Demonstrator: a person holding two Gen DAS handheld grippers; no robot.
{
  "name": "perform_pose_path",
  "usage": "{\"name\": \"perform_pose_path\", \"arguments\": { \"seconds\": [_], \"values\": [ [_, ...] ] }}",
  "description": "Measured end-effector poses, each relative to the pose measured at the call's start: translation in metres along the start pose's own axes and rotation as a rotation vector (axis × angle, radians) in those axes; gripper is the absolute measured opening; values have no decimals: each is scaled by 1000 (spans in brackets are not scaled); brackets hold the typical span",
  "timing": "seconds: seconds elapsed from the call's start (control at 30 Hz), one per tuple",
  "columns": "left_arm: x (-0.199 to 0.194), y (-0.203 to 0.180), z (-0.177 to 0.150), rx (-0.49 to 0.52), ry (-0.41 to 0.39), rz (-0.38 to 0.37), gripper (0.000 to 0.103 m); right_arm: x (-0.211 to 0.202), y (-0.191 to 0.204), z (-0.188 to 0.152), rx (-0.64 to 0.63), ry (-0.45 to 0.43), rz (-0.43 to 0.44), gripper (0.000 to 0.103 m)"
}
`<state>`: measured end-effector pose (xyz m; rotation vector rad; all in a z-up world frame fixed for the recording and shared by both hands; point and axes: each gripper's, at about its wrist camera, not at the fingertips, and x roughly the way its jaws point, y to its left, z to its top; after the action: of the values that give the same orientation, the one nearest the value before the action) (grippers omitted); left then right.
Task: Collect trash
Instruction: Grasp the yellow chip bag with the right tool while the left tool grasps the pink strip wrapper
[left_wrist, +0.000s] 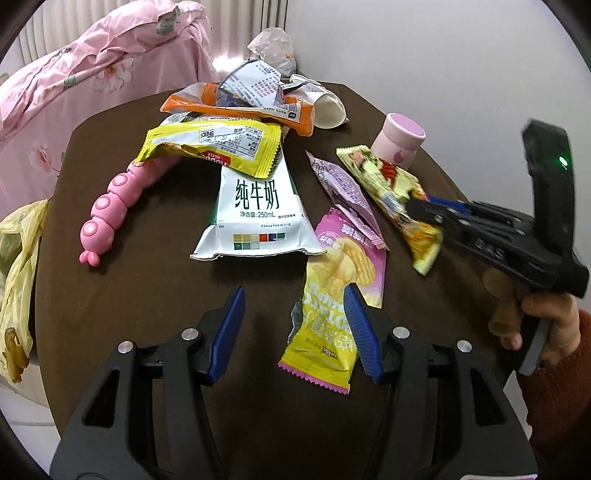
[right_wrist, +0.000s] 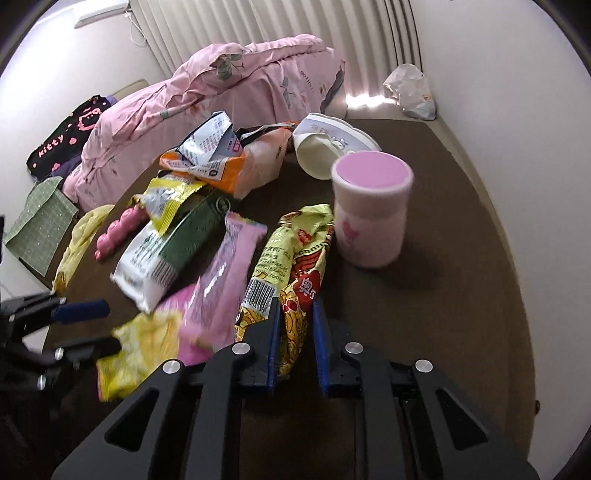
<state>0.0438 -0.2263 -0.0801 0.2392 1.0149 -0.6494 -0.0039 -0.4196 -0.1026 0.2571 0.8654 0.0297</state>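
The right gripper is pinching the near end of the green-and-yellow snack wrapper between its blue jaws, low in the middle of the right wrist view; the foil is bunching between the pads, so the hold looks real but shallow, on a crumpled tail. To do this step well, the lift should go straight up and slowly, since the far end of the wrapper is lying against the foot of the pink-lidded cup at right centre and a sideways drag could tip it. The left gripper is hovering at the bottom of the left wrist view with its jaws spread, holding nothing; its right pad is overlapping the yellow-and-pink chip bag without squeezing it, so that bag looks like the natural next pick. Further up that frame, the flattened milk carton, the pink-purple sachet and the yellow wafer packet are lying on the brown table, with the pink caterpillar toy at left. The toy and the cup are probably not trash. A yellow plastic bag is hanging at the table's left edge, likely the place for the rubbish.
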Motion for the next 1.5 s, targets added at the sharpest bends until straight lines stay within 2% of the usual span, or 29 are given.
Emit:
{"name": "perform_pose_path", "arguments": {
  "seconds": [0.17,0.3,0.43,0.57,0.77,0.83,0.9,0.93,1.07,1.1,1.17,1.2,1.23,1.33,1.5],
  "values": [
    [0,-1,1,-6,3,-33,53,-25,-3,-15,-7,-30,-26,15],
    [-3,4,11,-60,-21,-151,53,-38,-4,-26,-29,-51,-67,15],
    [2,3,32,-70,-49,-202,53,-40,-10,-32,-14,-64,-64,15],
    [27,-8,60,-40,-25,-186,51,-41,-10,-32,-16,-78,-53,15],
    [72,-28,102,12,15,-75,50,-39,0,-40,-66,-71,-58,15],
    [83,-30,108,14,44,-60,47,-37,2,-44,-71,-61,-48,15],
    [90,-31,112,19,54,-42,37,-37,1,-46,-65,-63,-45,15],
    [92,-30,112,18,66,-48,31,-38,-1,-46,-57,-65,-36,15],
    [81,-22,101,-8,47,-101,25,-43,-11,-48,-9,-80,-2,15],
    [71,-20,96,-10,19,-107,25,-44,-13,-48,-7,-82,1,17],
    [57,-16,88,-15,-18,-113,24,-47,-12,-50,-8,-92,-2,33],
    [46,-11,82,-34,-40,-127,24,-49,-12,-51,-10,-98,12,46],
    [40,-7,80,-47,-52,-139,24,-50,-11,-52,-7,-99,30,50],
    [15,1,65,-62,-114,-133,23,-51,-7,-55,-5,-71,56,53],
    [-19,7,50,-41,-216,-82,23,-47,5,-59,-58,-60,-52,54]
  ]
}}
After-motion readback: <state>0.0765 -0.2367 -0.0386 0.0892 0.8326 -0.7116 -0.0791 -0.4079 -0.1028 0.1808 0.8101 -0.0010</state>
